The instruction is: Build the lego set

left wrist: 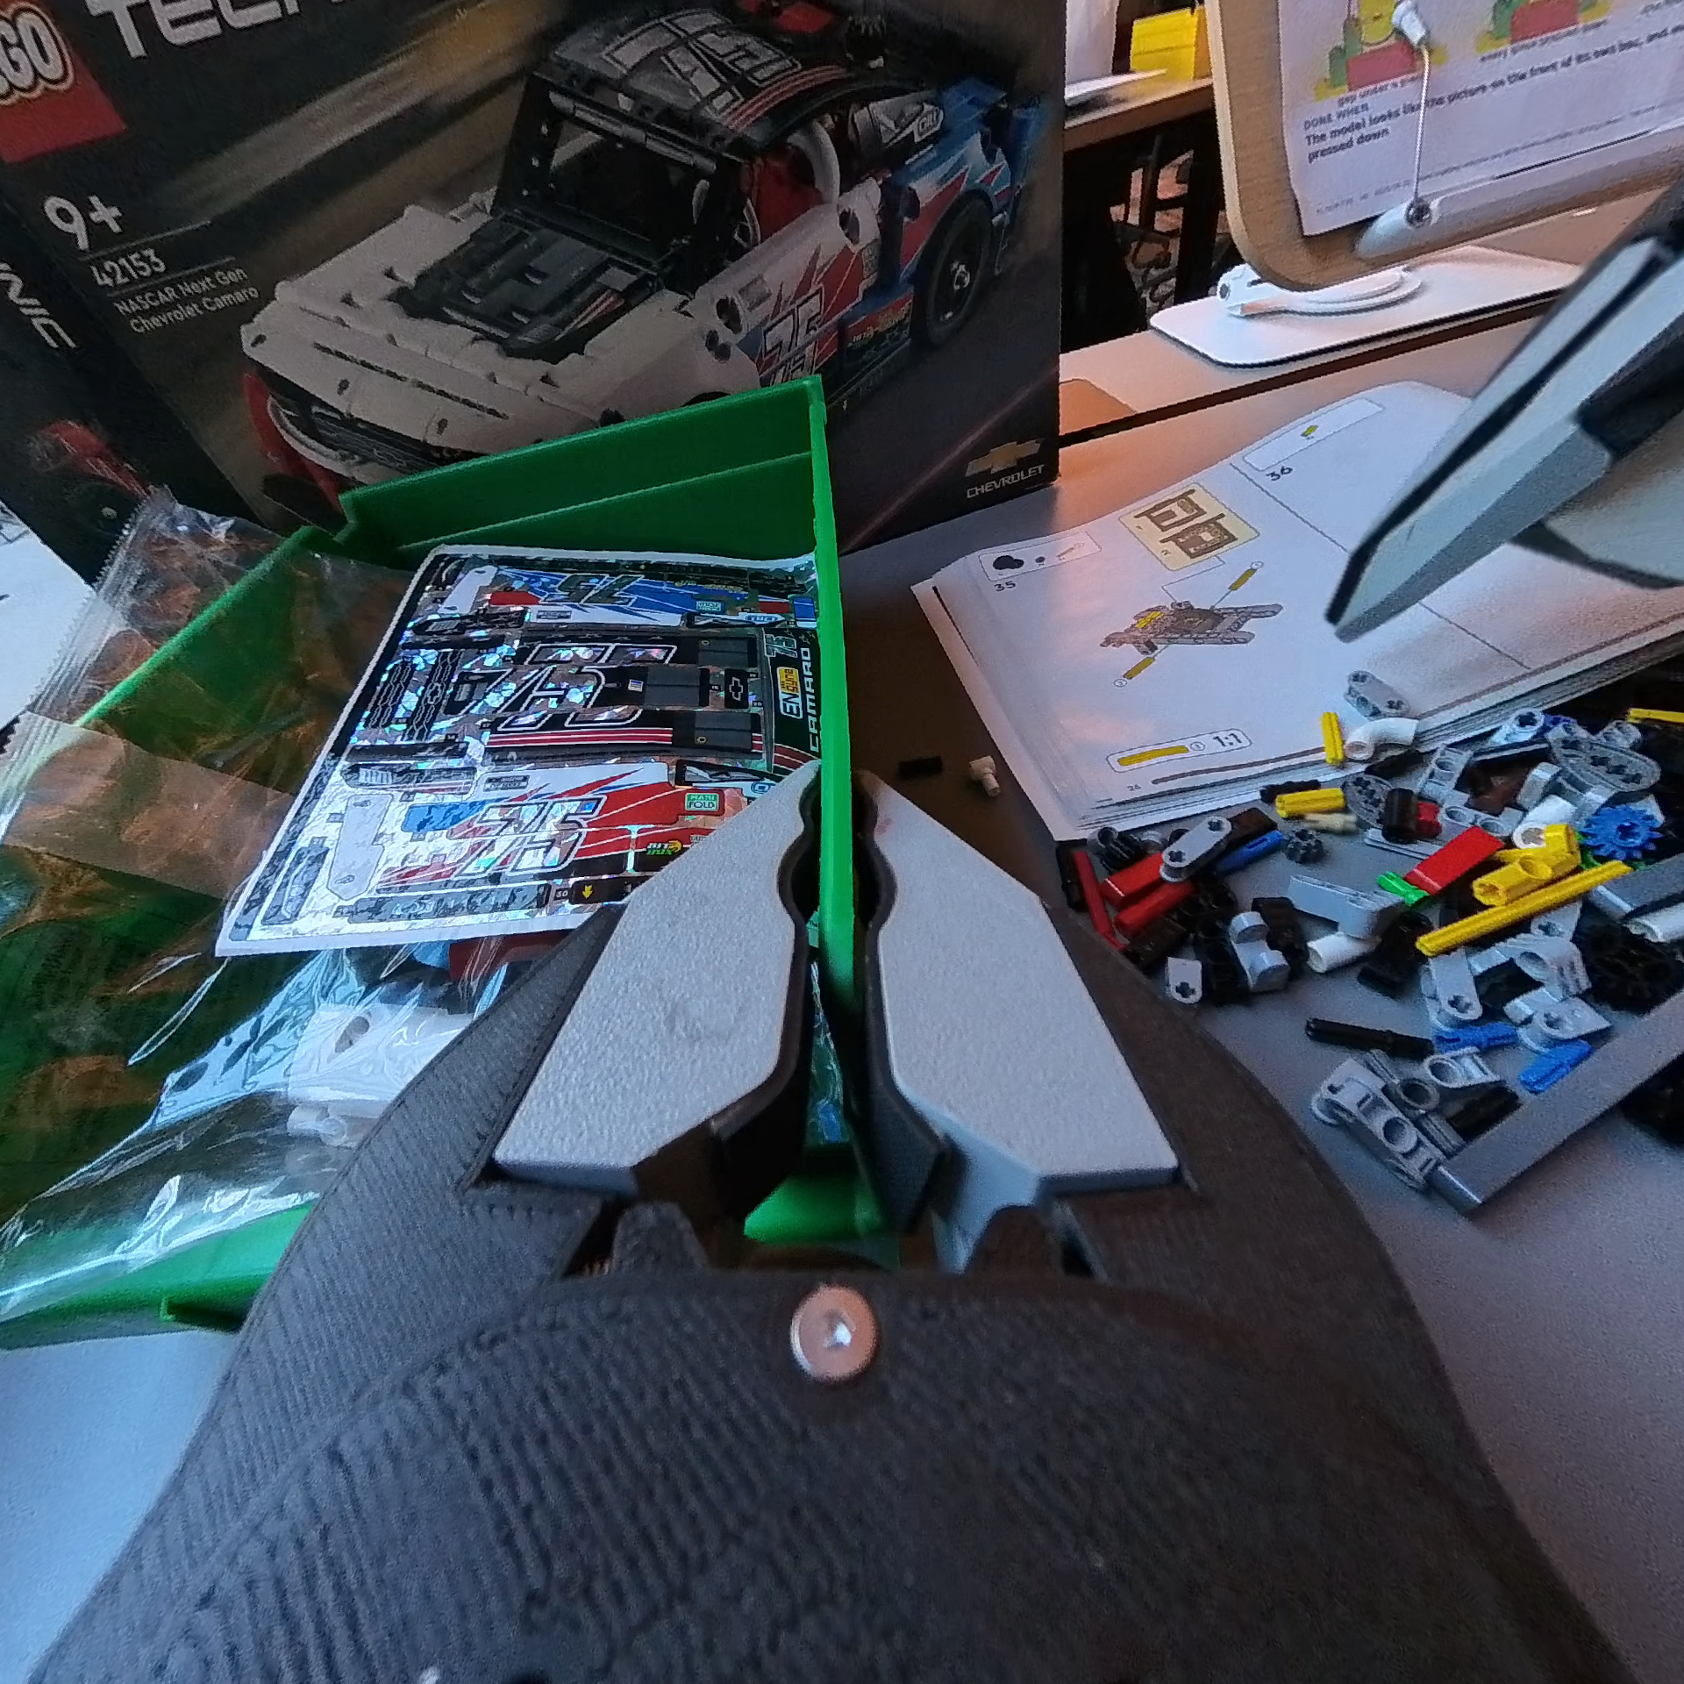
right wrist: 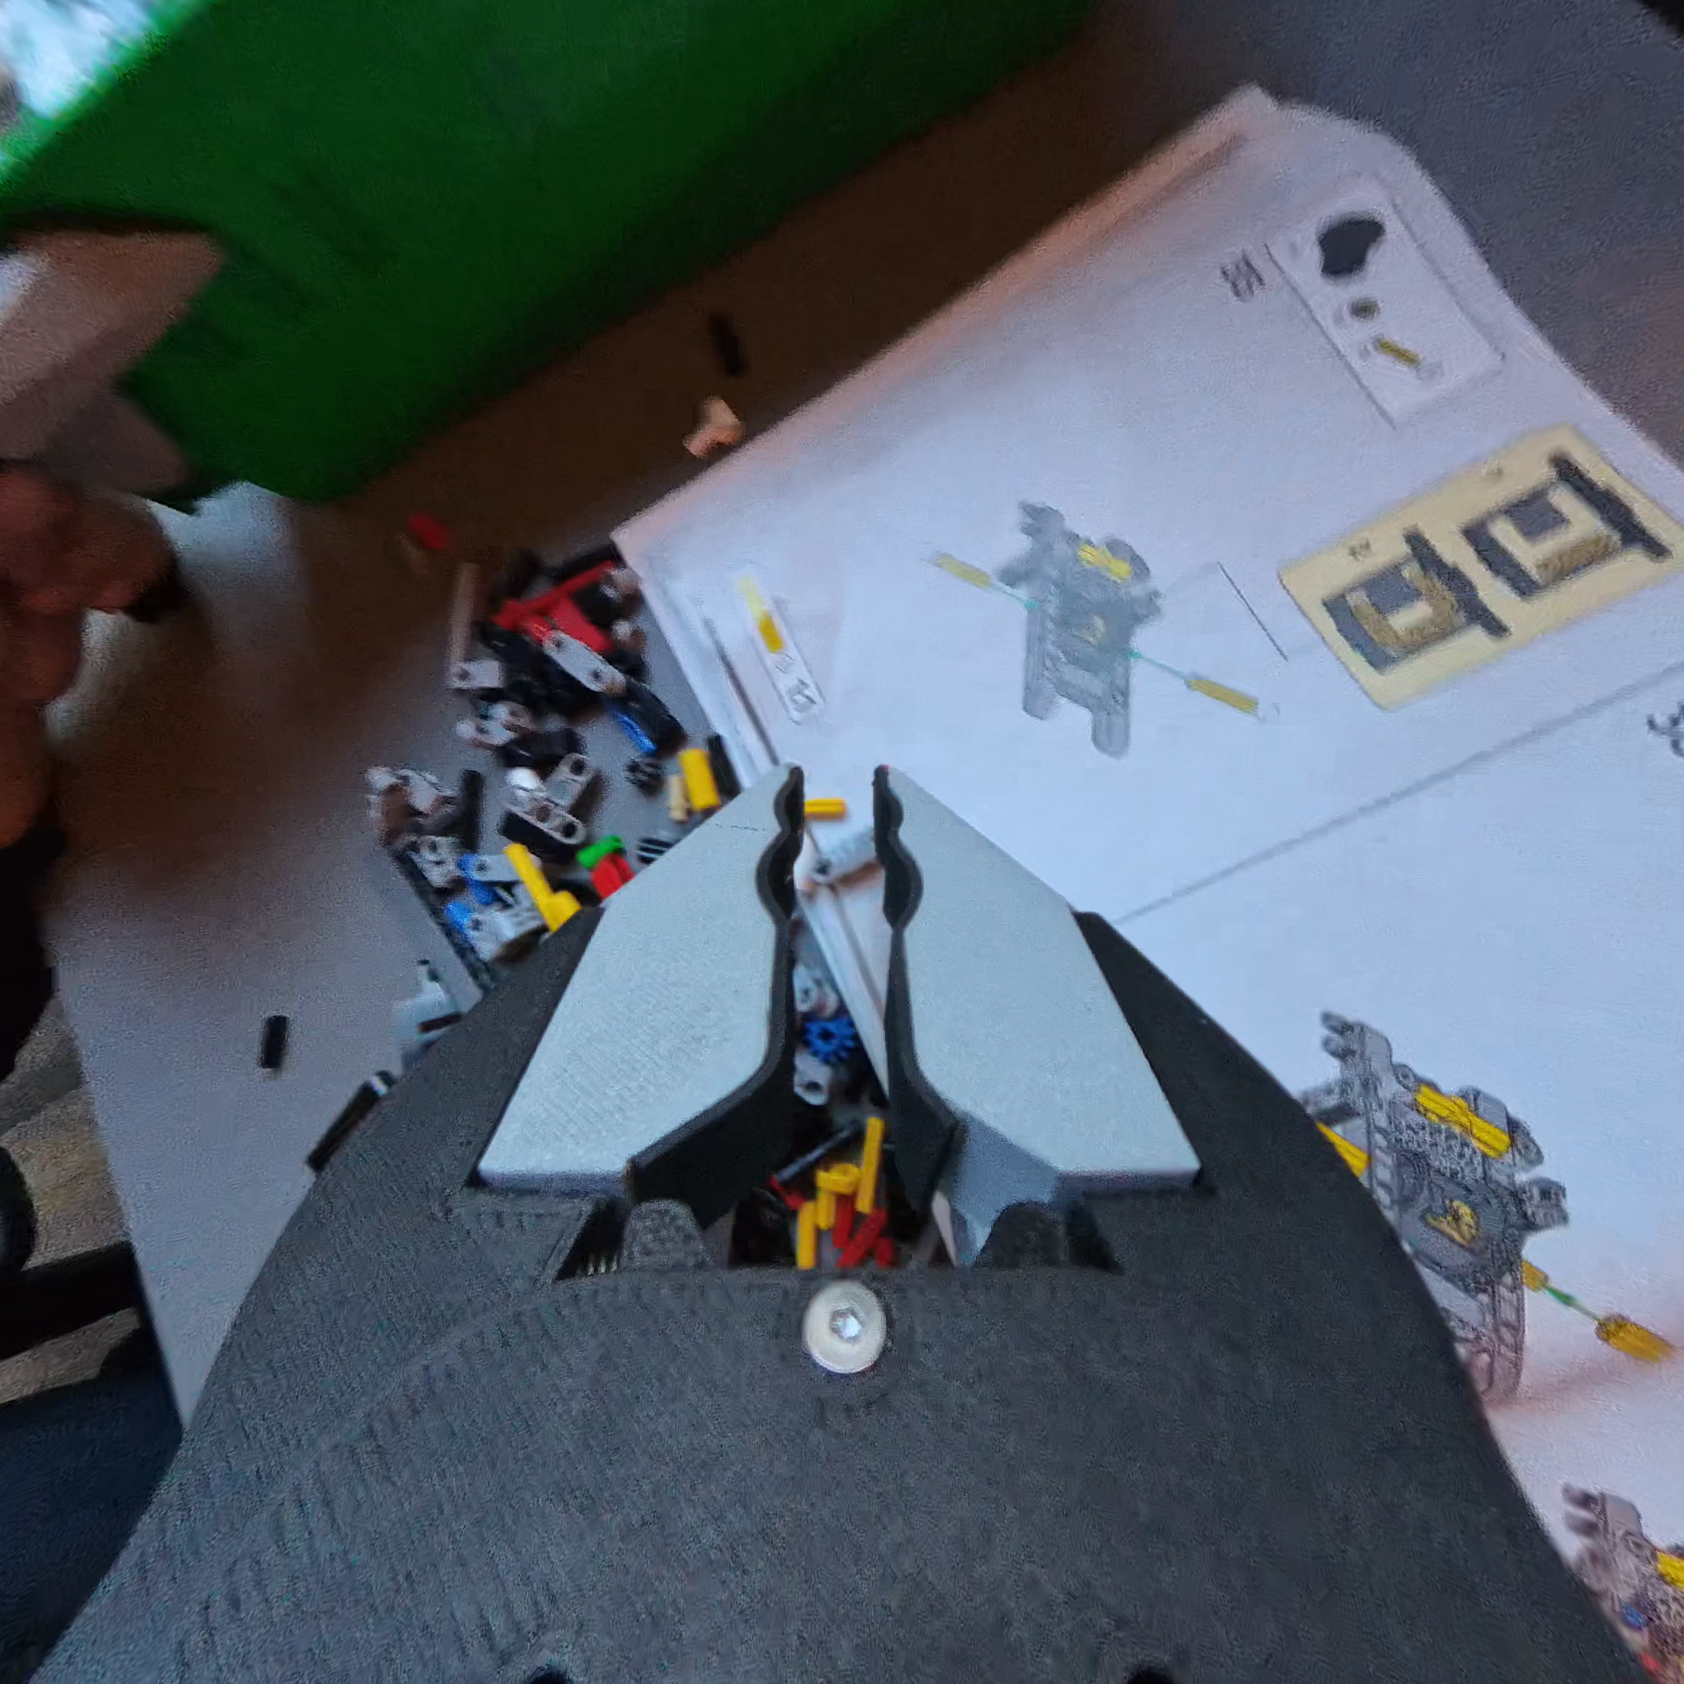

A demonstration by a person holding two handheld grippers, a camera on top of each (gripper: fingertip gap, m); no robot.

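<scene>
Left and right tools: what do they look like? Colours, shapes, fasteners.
Both match. Left tool and right tool: two light grey, wedge-shaped fingers with wavy black inner pads, set in a black, ribbed, 3D-printed-looking body with one silver screw at centre. No cables show.

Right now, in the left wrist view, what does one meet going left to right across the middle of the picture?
Clear plastic bags → sticker sheet → green bin wall clamped by the left gripper → small black piece → small white peg → open instruction booklet → right gripper.
</scene>
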